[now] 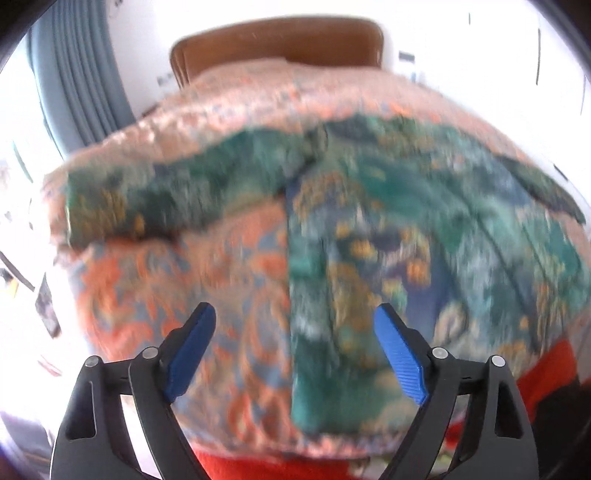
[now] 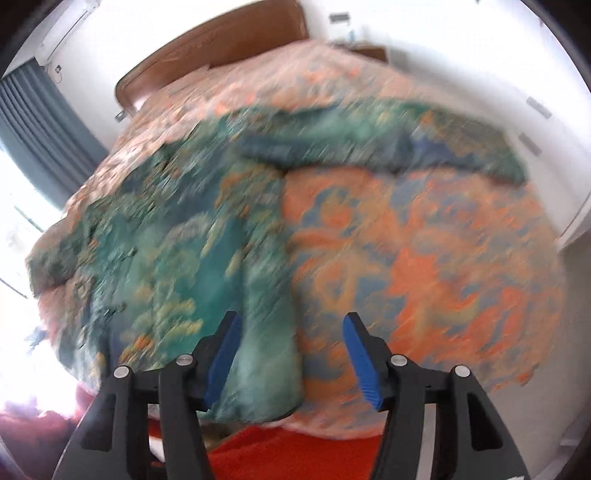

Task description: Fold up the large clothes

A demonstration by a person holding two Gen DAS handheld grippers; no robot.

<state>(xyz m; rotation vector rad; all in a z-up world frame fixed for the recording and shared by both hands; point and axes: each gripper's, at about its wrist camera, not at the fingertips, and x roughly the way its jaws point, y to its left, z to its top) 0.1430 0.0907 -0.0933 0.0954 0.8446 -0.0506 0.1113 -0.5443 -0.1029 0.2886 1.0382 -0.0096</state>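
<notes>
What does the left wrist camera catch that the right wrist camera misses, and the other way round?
Only the left wrist view shows the open left gripper straddling the straight edge of the green patterned garment. Only the right wrist view shows the open right gripper, a white wall air conditioner and a small wooden bedside table. Both show the garment spread on the orange patterned bedspread, the brown wooden headboard and grey curtains.

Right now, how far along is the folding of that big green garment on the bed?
Early, it seems. The green garment lies spread on the orange-patterned bedspread, one sleeve stretched sideways; blur hides whether any fold is made. Nothing is in hand: the left gripper and right gripper are both open above the cloth near its lower edge. Apparently all the folding remains.
</notes>
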